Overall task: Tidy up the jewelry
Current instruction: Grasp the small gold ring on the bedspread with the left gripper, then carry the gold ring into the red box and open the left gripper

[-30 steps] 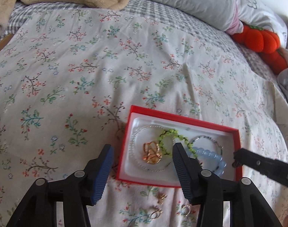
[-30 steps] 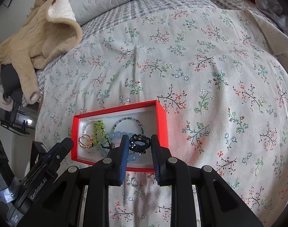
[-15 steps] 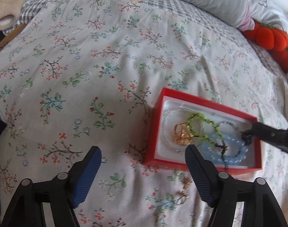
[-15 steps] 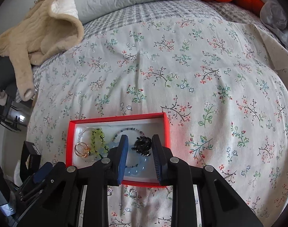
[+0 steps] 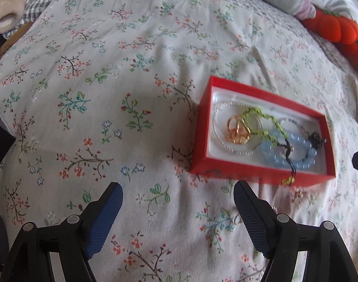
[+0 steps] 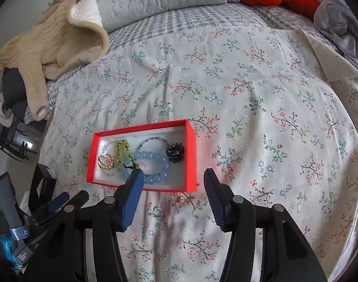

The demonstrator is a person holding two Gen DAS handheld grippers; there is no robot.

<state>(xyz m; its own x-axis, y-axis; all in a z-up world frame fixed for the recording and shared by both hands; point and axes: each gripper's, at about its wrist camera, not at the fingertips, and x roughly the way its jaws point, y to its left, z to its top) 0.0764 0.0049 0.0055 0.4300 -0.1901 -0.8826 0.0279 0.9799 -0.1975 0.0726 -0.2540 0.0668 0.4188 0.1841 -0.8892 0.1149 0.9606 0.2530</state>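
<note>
The right gripper (image 6: 172, 183), opening and now empty, has dropped the black hair claw (image 6: 175, 152) into the red box (image 6: 141, 186) at centre left.

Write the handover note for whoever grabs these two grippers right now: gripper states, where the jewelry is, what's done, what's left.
Left gripper: jaws opening, nothing between them, over bare bedspread left of the red box.
Right gripper: jaws opening, empty, just in front of the box.
In the box: gold rings, green beaded bracelet, blue bead bracelet, clear bead strand, thin beaded bracelet, black hair claw.
Done: those pieces are boxed.
Left: small ring and a small gold piece lie on the bedspread in front of the box; pick them up and drop them in.
</note>
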